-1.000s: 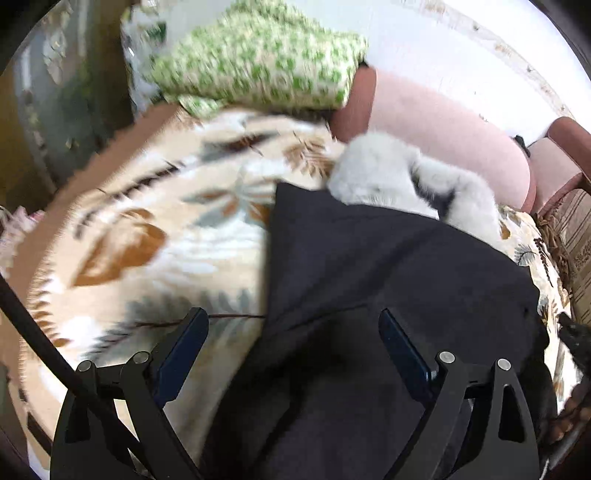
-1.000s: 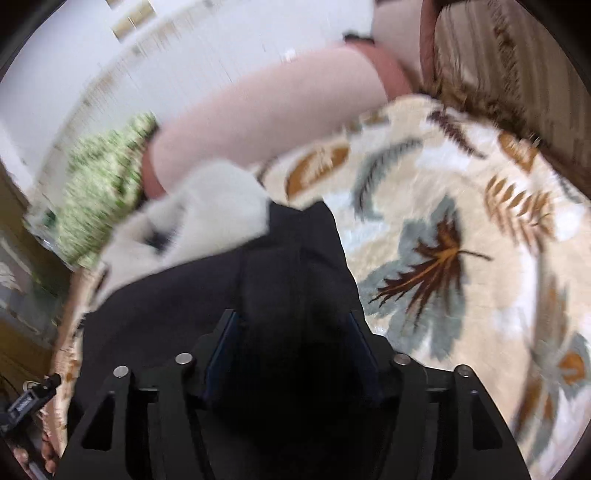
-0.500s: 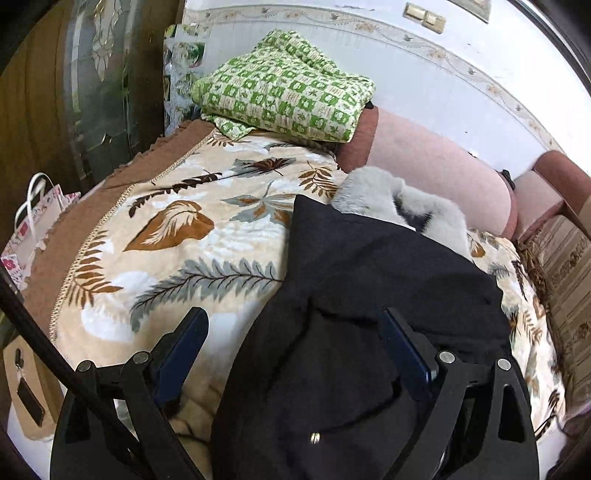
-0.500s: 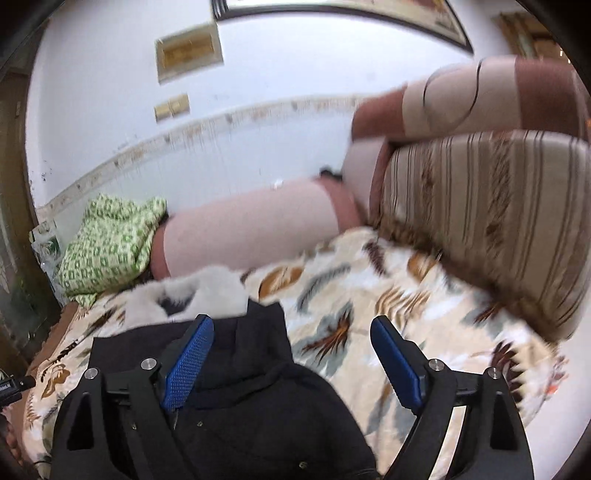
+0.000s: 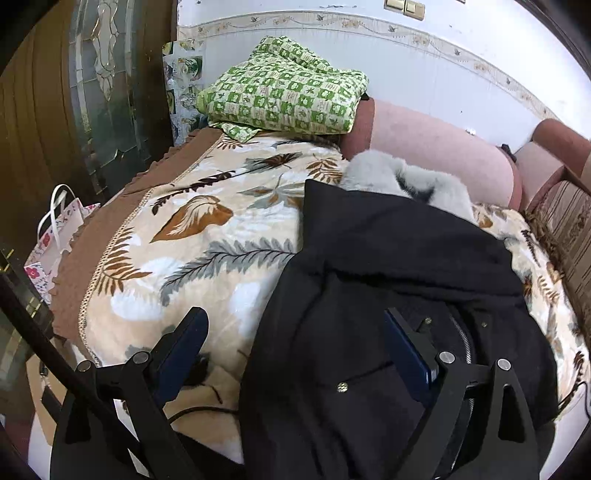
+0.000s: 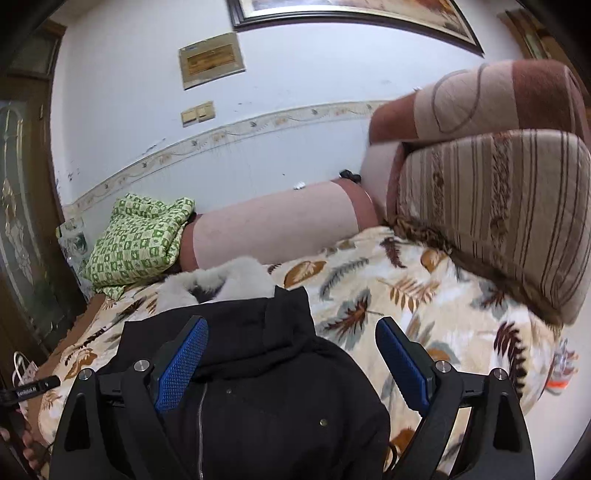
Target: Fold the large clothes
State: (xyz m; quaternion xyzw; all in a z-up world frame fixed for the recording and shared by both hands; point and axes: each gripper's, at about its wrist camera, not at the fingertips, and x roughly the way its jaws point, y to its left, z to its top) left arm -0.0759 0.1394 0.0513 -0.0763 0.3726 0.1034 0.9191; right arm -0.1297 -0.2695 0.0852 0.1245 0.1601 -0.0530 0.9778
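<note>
1. Only the left wrist view shows the gift bag (image 5: 55,236) beside the sofa's end and the glass-panelled door (image 5: 107,92); only the right wrist view shows the striped cushion (image 6: 491,214), the picture frame (image 6: 351,18) and the wall plaque (image 6: 211,59).
2. One black coat (image 5: 388,295) lies on the leaf-print blanket (image 5: 192,251), its grey fur collar (image 5: 399,177) toward the pink bolster (image 5: 436,151).
3. One green checked quilt (image 5: 284,96) sits folded at the blanket's far corner.
4. Two tools: the left tool (image 5: 295,347) is spread wide above the coat's near edge, holding nothing.
5. Likewise the right tool (image 6: 291,362) gapes wide over the coat (image 6: 258,387), gripping nothing.
6. Two metal snaps show on the coat in the right view, and several in the left.
</note>
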